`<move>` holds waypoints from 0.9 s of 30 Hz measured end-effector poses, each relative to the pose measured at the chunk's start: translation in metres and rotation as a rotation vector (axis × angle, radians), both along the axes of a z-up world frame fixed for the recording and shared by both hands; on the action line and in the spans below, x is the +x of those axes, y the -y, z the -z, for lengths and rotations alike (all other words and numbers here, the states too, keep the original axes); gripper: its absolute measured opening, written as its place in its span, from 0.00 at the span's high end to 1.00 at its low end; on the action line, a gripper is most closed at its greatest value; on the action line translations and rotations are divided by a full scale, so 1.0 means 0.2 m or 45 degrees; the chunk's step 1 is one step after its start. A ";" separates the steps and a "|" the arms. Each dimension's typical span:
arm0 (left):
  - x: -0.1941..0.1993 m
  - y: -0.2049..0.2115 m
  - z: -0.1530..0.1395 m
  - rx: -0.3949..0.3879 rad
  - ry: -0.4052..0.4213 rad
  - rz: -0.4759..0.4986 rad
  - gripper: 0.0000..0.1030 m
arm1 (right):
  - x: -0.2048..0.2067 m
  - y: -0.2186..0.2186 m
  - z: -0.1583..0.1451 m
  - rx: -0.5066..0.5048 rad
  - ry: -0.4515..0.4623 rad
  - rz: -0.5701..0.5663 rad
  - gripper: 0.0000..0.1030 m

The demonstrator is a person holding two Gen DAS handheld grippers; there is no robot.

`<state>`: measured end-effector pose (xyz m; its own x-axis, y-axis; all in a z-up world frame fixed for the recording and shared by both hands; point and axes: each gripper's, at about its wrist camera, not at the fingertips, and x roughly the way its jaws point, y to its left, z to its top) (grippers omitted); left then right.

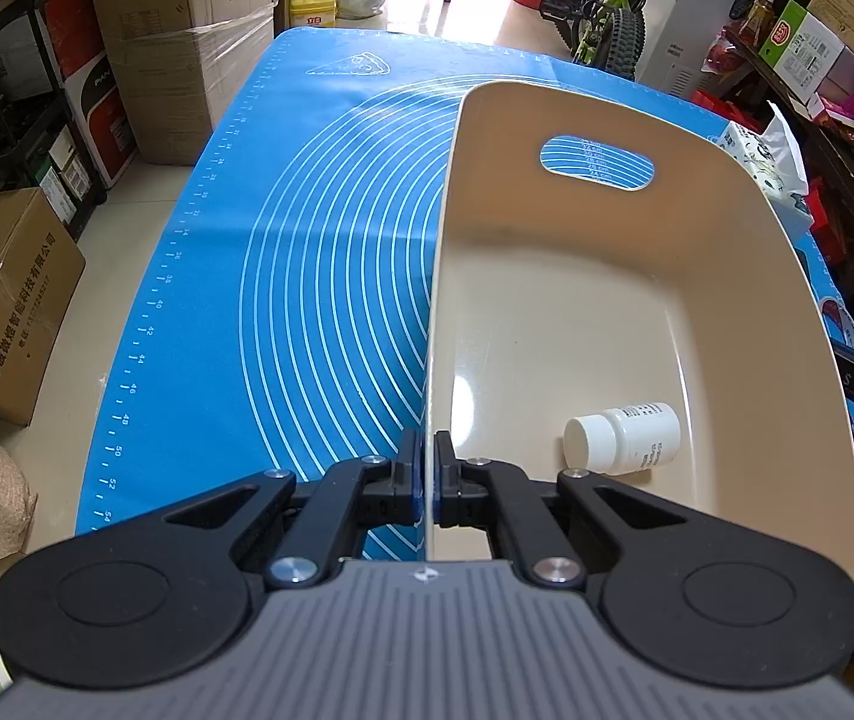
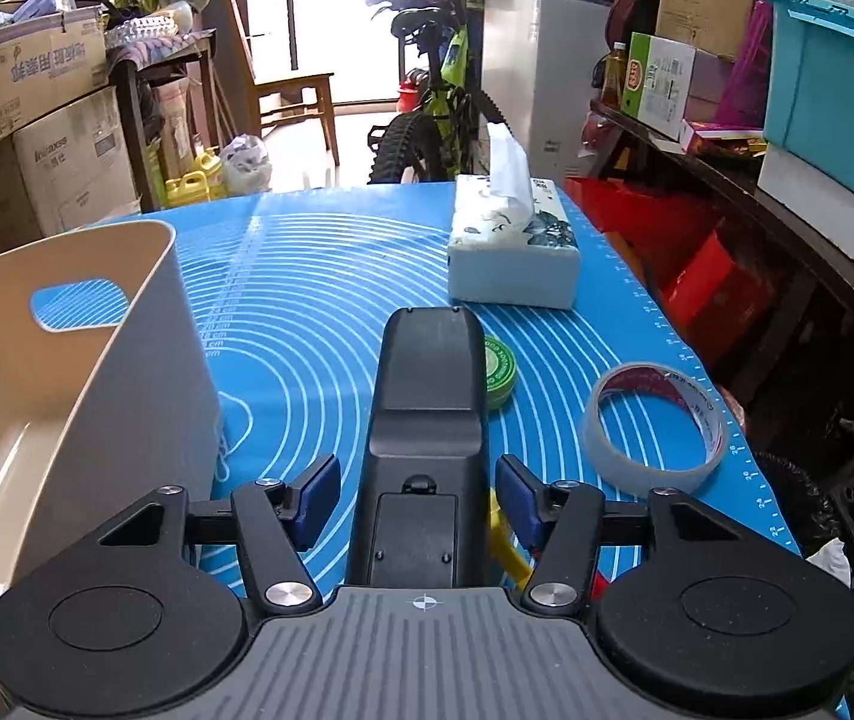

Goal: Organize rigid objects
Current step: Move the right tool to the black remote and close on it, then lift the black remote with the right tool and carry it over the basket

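My left gripper (image 1: 427, 456) is shut on the thin left wall of a beige plastic bin (image 1: 607, 300) that stands on the blue mat (image 1: 306, 240). A small white bottle (image 1: 625, 438) lies on its side inside the bin, near the gripper. In the right wrist view, my right gripper (image 2: 420, 492) stands open astride a long black handheld device (image 2: 427, 372) lying on the mat. Both blue pads (image 2: 312, 492) sit a little off its sides. The bin (image 2: 144, 330) is just to the left.
A round green tin (image 2: 499, 369) lies half hidden behind the black device. A tape roll (image 2: 655, 426) sits to the right near the mat's edge, a tissue box (image 2: 514, 252) farther back. Something yellow (image 2: 508, 546) shows under the right finger. Boxes, shelves and a bicycle surround the table.
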<state>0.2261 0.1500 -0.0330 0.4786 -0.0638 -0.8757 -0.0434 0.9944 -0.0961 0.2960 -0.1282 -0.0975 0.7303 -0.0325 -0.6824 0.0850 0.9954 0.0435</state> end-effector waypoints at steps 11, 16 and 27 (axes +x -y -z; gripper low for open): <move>0.00 0.00 0.00 0.003 0.001 -0.001 0.93 | -0.02 -0.04 0.05 -0.096 0.055 -0.022 0.48; 0.00 0.00 0.00 0.007 0.001 -0.001 0.93 | -0.07 -0.05 0.05 -0.122 0.112 -0.033 0.48; 0.00 -0.01 0.00 0.008 0.002 -0.002 0.93 | -0.11 -0.02 -0.14 -0.085 0.201 -0.059 0.48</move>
<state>0.2262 0.1513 -0.0321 0.4799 -0.0577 -0.8754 -0.0446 0.9949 -0.0900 0.2736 -0.1233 -0.0696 0.8299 -0.0375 -0.5567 0.0362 0.9993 -0.0134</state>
